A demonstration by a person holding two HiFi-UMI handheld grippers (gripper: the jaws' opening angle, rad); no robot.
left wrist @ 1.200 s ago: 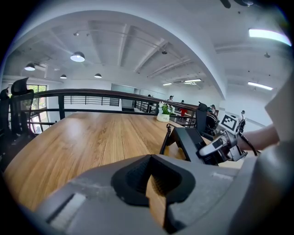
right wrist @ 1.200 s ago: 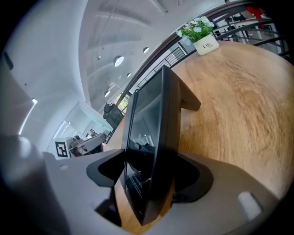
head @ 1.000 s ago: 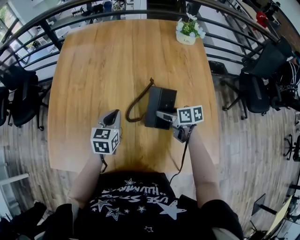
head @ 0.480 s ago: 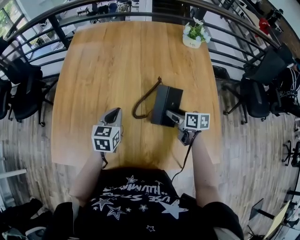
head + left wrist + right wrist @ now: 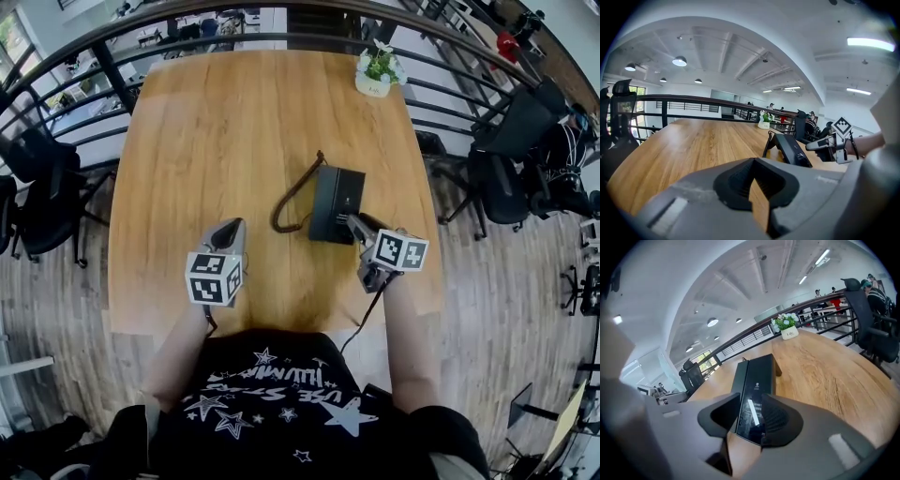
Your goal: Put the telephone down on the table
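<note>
Lying flat on the light-brown wooden desk [image 5: 187, 141], the black rectangular telephone [image 5: 337, 202] sits a little right of the desk's middle, closer to the person than to the far edge. Its long axis runs from the near side toward the far side, tipped only slightly off straight in the head view. Its near short end faces the person, and its far short end points toward the small white pot of green and white flowers [image 5: 375, 73] by the far edge. A dark coiled cord [image 5: 292, 195] leaves the telephone's far left corner and loops over the wood on its left.

The right gripper [image 5: 356, 226] hovers just beside the telephone's near right corner. Its jaws are spread and closing, and in the right gripper view the telephone [image 5: 757, 380] shows lengthwise through the gap, with the pads not pressing on it.

The left gripper [image 5: 226, 234] hangs over bare wood, well apart from the telephone on its left. Its jaws are drawn together around nothing, with only a thin sliver of desk showing between them in the left gripper view.
</note>
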